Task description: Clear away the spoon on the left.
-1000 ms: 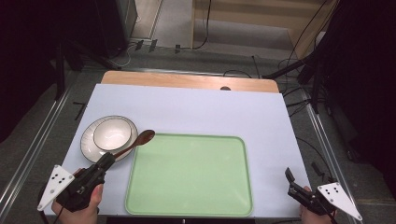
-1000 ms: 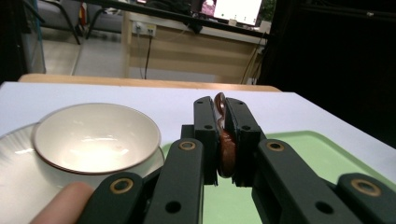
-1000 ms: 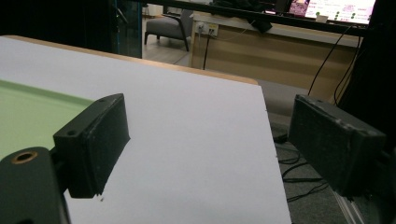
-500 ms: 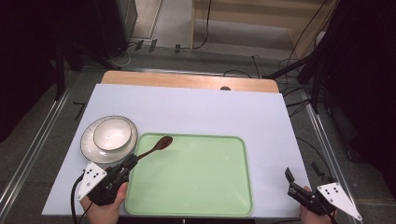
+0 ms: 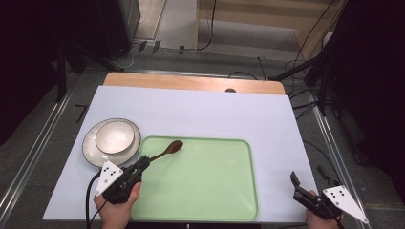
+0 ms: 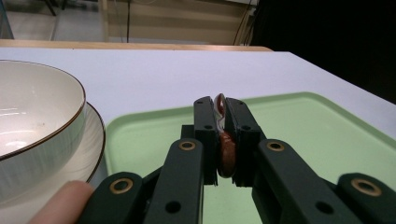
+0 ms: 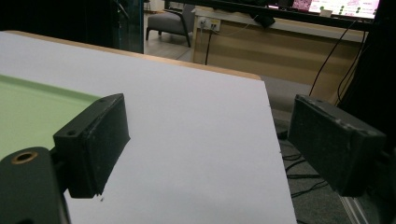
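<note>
The left gripper (image 5: 143, 163) has its jaws clamped on the handle of a wooden spoon (image 5: 168, 150), whose dark bowl hangs over the near-left part of the green tray (image 5: 205, 195); the step looks like laying it there, so lower it level before letting go. The left gripper view shows the handle (image 6: 225, 151) pinched edge-on, with the cream bowl (image 6: 32, 121) on its plate (image 6: 88, 149) just beside. The right gripper (image 5: 298, 187) rests wide open at the counter's (image 5: 215, 112) near-right corner.
</note>
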